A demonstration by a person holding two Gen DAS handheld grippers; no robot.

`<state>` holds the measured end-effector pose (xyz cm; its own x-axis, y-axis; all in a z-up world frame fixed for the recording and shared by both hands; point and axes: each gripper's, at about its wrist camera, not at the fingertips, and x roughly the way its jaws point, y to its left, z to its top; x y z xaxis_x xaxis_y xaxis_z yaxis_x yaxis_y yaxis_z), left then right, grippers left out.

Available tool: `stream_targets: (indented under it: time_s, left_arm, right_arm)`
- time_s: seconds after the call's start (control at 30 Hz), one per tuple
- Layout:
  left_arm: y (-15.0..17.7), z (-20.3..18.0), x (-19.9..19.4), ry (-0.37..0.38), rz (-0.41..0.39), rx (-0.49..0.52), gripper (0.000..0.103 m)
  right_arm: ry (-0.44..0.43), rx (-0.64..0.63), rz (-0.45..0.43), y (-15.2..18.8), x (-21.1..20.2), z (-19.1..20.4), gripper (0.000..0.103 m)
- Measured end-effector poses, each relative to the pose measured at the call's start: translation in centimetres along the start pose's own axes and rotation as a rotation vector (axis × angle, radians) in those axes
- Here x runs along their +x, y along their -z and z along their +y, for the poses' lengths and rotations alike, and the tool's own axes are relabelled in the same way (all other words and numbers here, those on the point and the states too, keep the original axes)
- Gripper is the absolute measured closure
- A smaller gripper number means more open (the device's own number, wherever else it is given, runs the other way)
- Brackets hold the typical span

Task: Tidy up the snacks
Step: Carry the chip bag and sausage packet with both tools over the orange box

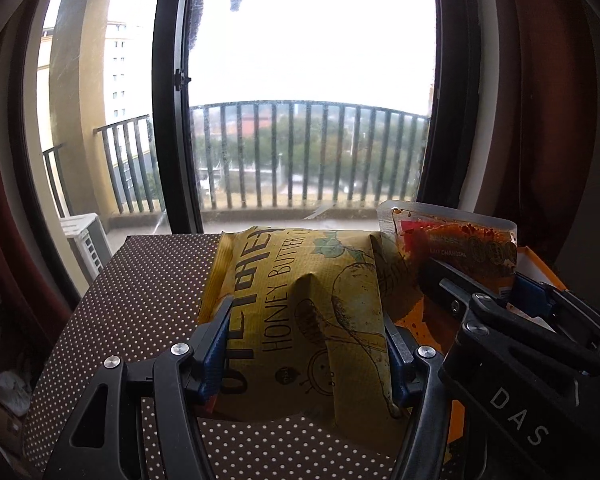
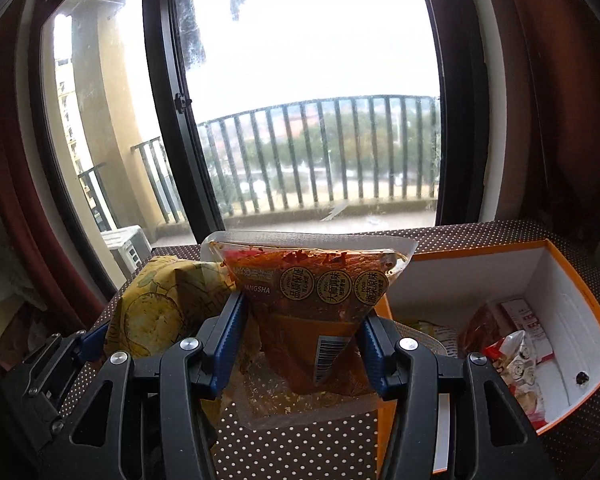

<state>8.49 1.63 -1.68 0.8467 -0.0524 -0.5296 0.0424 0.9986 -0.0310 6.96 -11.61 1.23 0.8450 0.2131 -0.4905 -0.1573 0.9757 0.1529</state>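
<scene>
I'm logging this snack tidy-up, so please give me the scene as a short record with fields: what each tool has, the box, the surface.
left tool: shut on yellow honey butter chip bag, lifted
right tool: shut on clear red-orange spicy snack pouch, lifted
orange box: open, white inside, to the right, holds several wrapped snacks
surface: brown dotted tablecloth
background: window with balcony railing

Large dark-framed window [image 1: 300, 92], bright overcast daylight; balcony railing [image 1: 308, 152] outside; reddish curtains [image 2: 540, 92]; dotted tablecloth [image 1: 140, 292].

Left gripper [image 1: 304, 352] and right gripper [image 2: 300, 344] side by side, fingers clamped.
</scene>
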Motion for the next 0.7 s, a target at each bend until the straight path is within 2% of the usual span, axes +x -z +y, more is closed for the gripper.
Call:
stream_targets:
  time_s: [0.33, 0.7]
  left_arm:
    - [-0.6, -3.5, -0.7, 0.061, -0.044, 0.048, 0.038]
    - [-1.3, -7.7, 0.9, 0.140, -0.035, 0.089, 0.038]
  right_arm:
    - [0.054, 0.028, -0.063, -0.5, -3.0, -4.0, 0.048]
    - [0.145, 0.057, -0.090, -0.7, -4.2, -8.3, 0.048]
